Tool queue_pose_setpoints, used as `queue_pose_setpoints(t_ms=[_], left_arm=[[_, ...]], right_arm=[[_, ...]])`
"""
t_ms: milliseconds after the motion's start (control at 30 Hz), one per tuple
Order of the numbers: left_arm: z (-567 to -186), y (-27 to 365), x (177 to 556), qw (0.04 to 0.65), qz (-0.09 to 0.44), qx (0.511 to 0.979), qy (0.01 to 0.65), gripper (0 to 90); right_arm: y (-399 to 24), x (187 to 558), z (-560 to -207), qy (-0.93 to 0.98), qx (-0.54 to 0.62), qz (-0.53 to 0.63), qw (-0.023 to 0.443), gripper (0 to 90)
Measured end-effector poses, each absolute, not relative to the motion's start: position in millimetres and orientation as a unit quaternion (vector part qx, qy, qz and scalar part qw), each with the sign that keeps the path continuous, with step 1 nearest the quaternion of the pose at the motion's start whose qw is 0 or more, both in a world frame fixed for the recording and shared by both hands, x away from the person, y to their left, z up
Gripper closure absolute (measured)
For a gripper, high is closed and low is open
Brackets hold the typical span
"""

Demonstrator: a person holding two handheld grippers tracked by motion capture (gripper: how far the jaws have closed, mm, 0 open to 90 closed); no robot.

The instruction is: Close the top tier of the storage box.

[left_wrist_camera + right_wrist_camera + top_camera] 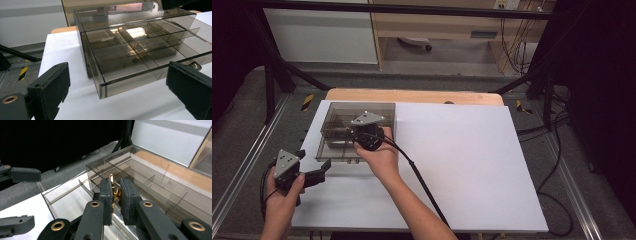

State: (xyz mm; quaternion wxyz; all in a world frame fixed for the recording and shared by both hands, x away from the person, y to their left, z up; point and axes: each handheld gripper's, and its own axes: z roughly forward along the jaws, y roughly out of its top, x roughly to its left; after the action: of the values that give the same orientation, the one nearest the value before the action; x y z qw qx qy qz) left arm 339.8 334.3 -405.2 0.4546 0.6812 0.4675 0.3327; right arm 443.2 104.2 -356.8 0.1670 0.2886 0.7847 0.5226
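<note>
Left of centre in the high view, the right tool [353, 131] is clenched on a small gold piece [115, 193] over the smoky divided box [140, 47]; a loose pinch could drop it into the wrong compartment. The left tool [117, 82] gapes, released, nearby.

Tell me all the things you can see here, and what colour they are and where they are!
Clear box with a pulled-out drawer: one, smoky see-through brown, far left part of the white board; little walls split the drawer into compartments.
Small gold thing: one, shiny gold, pinched between the right gripper's jaws over the drawer; too small to tell what it is.
White board: one, white, covering the wooden table.
Wooden table: one, light brown, its far edge shows past the board.
Left gripper: one, black, near left of the board, jaws apart and aimed at the box.
Right gripper: one, black, over the drawer.
</note>
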Motion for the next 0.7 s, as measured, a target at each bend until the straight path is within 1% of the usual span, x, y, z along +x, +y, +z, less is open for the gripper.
queue_pose_setpoints(t_ms=[367,700], left_arm=[[-404.8,338.8,338.9,0.458,0.335,0.674,0.474,5.3],[-404.7,333.8,339.1,0.459,0.329,0.683,0.464,5.2]], right_arm=[[102.1,444.3,-355.9,0.791,0.285,0.514,0.167,81.0],[97.3,446.7,-359.7,0.797,0.288,0.502,0.169,80.9]])
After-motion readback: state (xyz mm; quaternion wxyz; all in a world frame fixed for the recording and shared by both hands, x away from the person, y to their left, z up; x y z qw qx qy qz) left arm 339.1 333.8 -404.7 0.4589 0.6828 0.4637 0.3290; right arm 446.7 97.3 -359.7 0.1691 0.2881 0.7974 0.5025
